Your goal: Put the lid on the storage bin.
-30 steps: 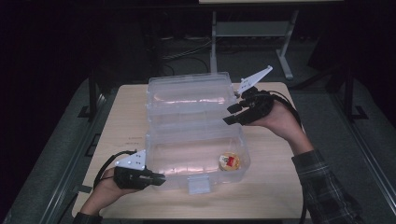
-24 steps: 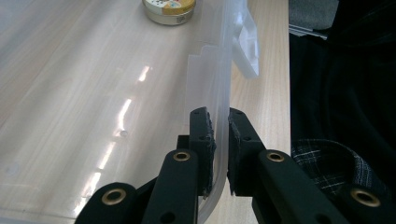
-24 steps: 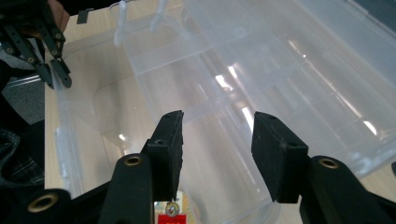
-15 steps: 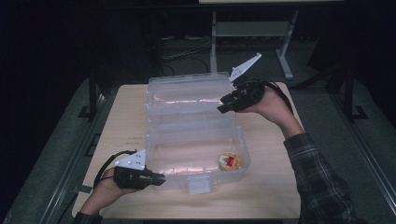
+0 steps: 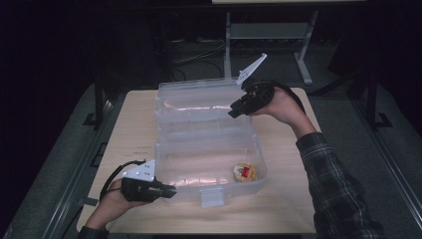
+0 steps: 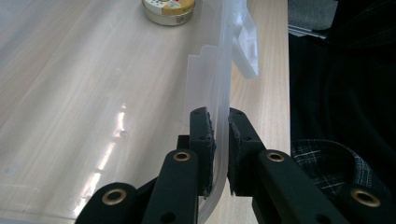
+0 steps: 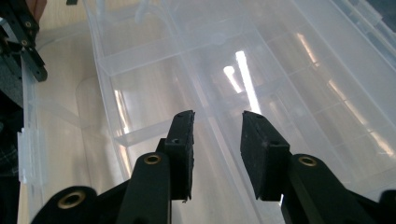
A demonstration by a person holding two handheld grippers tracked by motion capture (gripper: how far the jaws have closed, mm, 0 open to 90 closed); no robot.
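A clear plastic box (image 5: 209,142) lies open on the wooden table (image 5: 134,129), its lid (image 5: 199,99) folded back. A small round tin (image 5: 245,172) sits in the box's near right corner, also at the top of the left gripper view (image 6: 168,9). My left gripper (image 5: 166,191) is shut on the box's front wall (image 6: 210,79) near its left corner, one pad on each side (image 6: 219,116). My right gripper (image 5: 235,112) hovers over the far right of the box. Its jaws (image 7: 217,121) have just been closing and stand apart above a clear ridge (image 7: 210,107) without pressing it.
A white latch (image 5: 210,196) hangs from the box's front wall, also in the left gripper view (image 6: 247,46). Bare tabletop lies left and right of the box. A metal stand (image 5: 229,35) and cables are on the dark floor beyond the table. A plaid sleeve (image 5: 333,189) comes in at the right.
My right gripper has moved left and farther back over the box's far part, and its jaws have narrowed. The left gripper and the box have stayed put.
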